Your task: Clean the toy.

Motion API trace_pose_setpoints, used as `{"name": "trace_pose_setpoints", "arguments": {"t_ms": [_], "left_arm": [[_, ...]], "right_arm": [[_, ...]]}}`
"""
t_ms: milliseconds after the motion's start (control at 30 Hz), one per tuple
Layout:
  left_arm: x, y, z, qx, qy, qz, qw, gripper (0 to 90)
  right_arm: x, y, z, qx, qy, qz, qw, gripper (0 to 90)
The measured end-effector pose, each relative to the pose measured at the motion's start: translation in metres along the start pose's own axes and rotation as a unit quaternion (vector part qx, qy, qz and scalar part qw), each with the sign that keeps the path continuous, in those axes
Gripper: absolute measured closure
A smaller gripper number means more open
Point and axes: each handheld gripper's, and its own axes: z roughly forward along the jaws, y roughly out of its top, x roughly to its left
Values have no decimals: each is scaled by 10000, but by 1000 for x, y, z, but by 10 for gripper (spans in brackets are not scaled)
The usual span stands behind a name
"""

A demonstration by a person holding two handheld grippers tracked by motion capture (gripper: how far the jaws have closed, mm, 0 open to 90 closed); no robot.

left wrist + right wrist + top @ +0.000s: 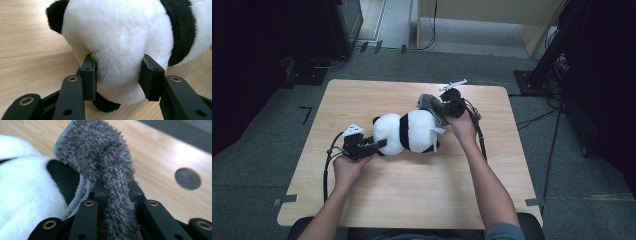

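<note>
A plush panda point(408, 132) lies on its side near the middle of the high view, on a light wooden desk point(412, 190), its white head toward the left of the frame and its black-banded body toward the right. The left gripper point(379, 144) comes in from the lower left of that view, held in the person's left hand point(346, 167), and its jaws clamp the panda's head. In the left gripper view the panda point(120, 37) takes up the upper part of the frame; the two black jaws rise from the bottom and press into the white fur on either side, squeezing a bulge of plush between them, with a small green tag point(93, 57) showing at the inner edge of the left-hand jaw. A black ear sits at the upper left of that view.

The right gripper point(443, 107) is at the upper right of the panda in the high view, held in the right hand point(463, 127), and it pinches a grey fuzzy cloth point(429, 102) that rests against the panda's rear end. In the right gripper view the cloth point(100, 157) stands up the centre of the frame, gathered tight between the jaws, while the panda's white and black fur point(25, 195) lies at the left, touching the cloth. A round hole point(187, 178) in the desk shows at the right of that view
</note>
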Motion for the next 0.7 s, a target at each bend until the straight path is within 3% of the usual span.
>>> {"name": "trace_pose_setpoints", "arguments": {"t_ms": [167,300,333,367,500,533,567,633,700], "left_arm": [[0,0,0,8,-9,-35,10000,541],[-1,1,-1,19,-21,-64,10000,542],[-1,1,-1,18,-28,-78,10000,541],[-1,1,-1,18,-28,-78,10000,542],[-1,1,-2,21,-27,-55,10000,542],[-1,1,-2,12,-27,-59,10000,542],[-1,1,-2,16,-29,-58,10000,542],[-1,2,-2,21,-30,-59,10000,542],[-2,2,-2,12,-30,-68,10000,542]], "right_arm": [[9,12,-13,-213,55,22,9998,756],[20,25,-19,-308,87,-121,9994,757],[30,34,-21,-347,152,-239,9990,756],[30,34,-21,-347,152,-239,9990,756],[53,50,-19,-379,334,-469,9976,755],[66,57,-17,-362,448,-518,9970,755],[66,57,-17,-362,448,-518,9970,755],[86,68,-11,-327,570,-690,9955,755],[93,71,-8,-320,601,-749,9949,755]]}}
